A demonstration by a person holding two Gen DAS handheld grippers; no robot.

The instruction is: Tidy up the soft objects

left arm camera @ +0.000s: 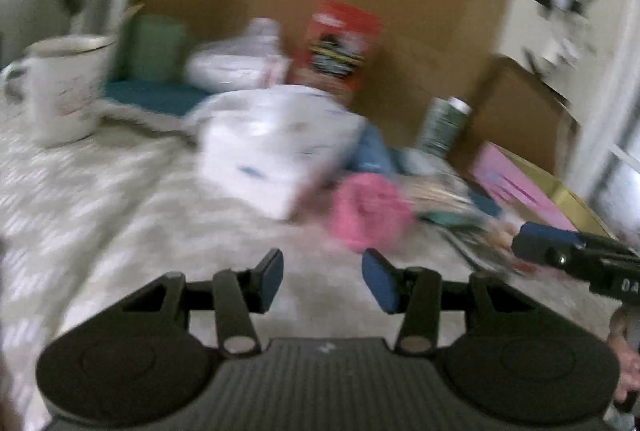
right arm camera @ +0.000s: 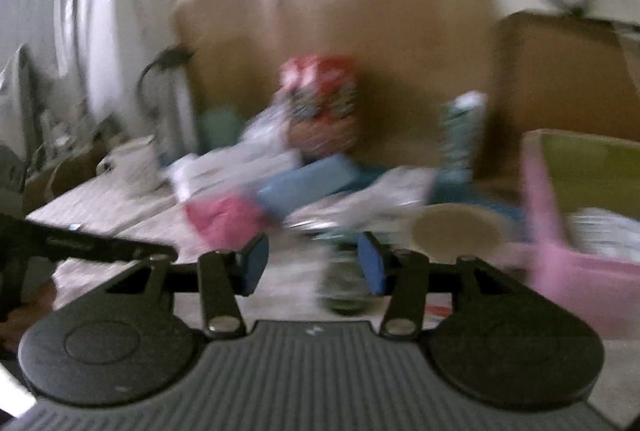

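Both your grippers, left gripper (left arm camera: pixel 322 281) and right gripper (right arm camera: pixel 313 263), hold fingers spread wide and empty, with the pink soft bundle (left arm camera: pixel 370 213) at one o'clock of your left, on the patterned cloth (left arm camera: pixel 100 191).

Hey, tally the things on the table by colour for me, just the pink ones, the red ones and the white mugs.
Pink: 2, the fluffy pink bundle and the pink box.
Red: 1, the red package.
White mug: 1.
Total: 4.
Blur may hide more.
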